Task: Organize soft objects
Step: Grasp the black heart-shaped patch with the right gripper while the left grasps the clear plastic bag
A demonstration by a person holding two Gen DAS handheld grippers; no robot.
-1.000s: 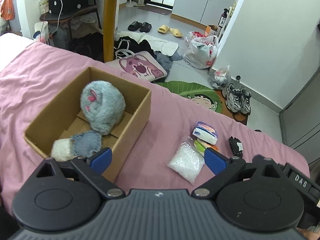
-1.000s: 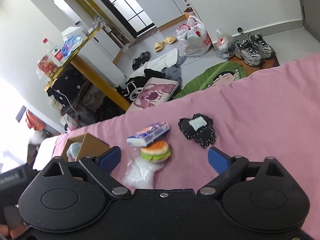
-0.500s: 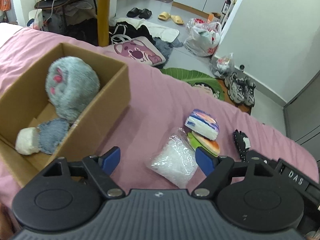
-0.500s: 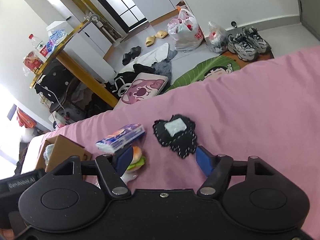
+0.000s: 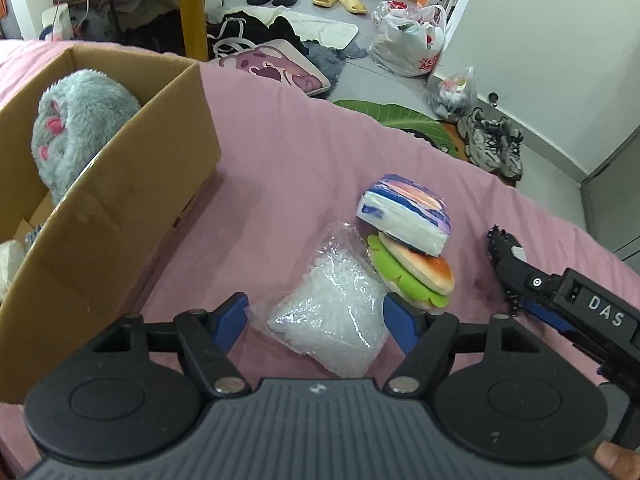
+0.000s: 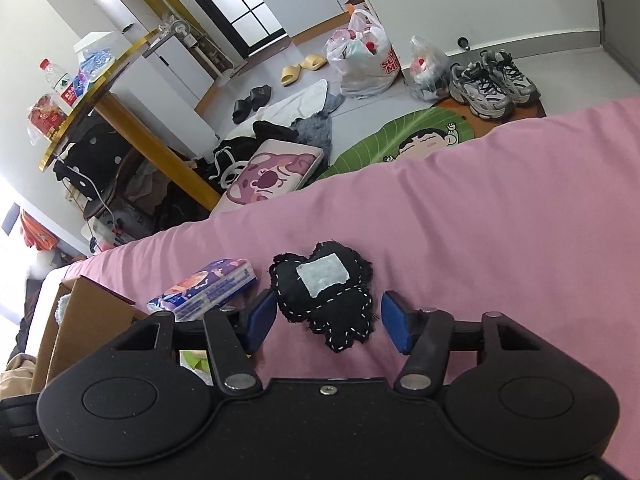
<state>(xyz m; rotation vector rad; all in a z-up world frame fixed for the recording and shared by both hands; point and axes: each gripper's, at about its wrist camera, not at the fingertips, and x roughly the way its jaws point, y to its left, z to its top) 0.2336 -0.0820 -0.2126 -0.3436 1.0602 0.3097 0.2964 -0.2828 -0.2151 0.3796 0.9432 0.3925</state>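
On the pink bed sheet (image 5: pixel 288 168) lies a clear bubble-wrap bag (image 5: pixel 332 300), and my left gripper (image 5: pixel 320 318) stands open with its blue pads on either side of the bag's near end. Beside the bag sit a plush burger (image 5: pixel 412 276) and a tissue pack (image 5: pixel 404 216) leaning on it. A black felt piece (image 6: pixel 324 292) with a pale patch lies between the open fingers of my right gripper (image 6: pixel 328 322); the right gripper's body (image 5: pixel 568 308) covers most of it in the left wrist view. A cardboard box (image 5: pixel 120 208) at left holds a grey furry plush (image 5: pixel 76 128).
The bed's far edge drops to a floor with a green leaf mat (image 6: pixel 420 136), a pink bear cushion (image 6: pixel 272 172), sneakers (image 6: pixel 492 80), plastic bags (image 6: pixel 364 60), slippers and a yellow table leg (image 5: pixel 192 4). The tissue pack (image 6: pixel 204 292) lies just left of my right gripper.
Both grippers have moved forward and down. The left one left the box and now straddles the bubble-wrap bag; the right one closed in around the black felt piece. Both remain open.
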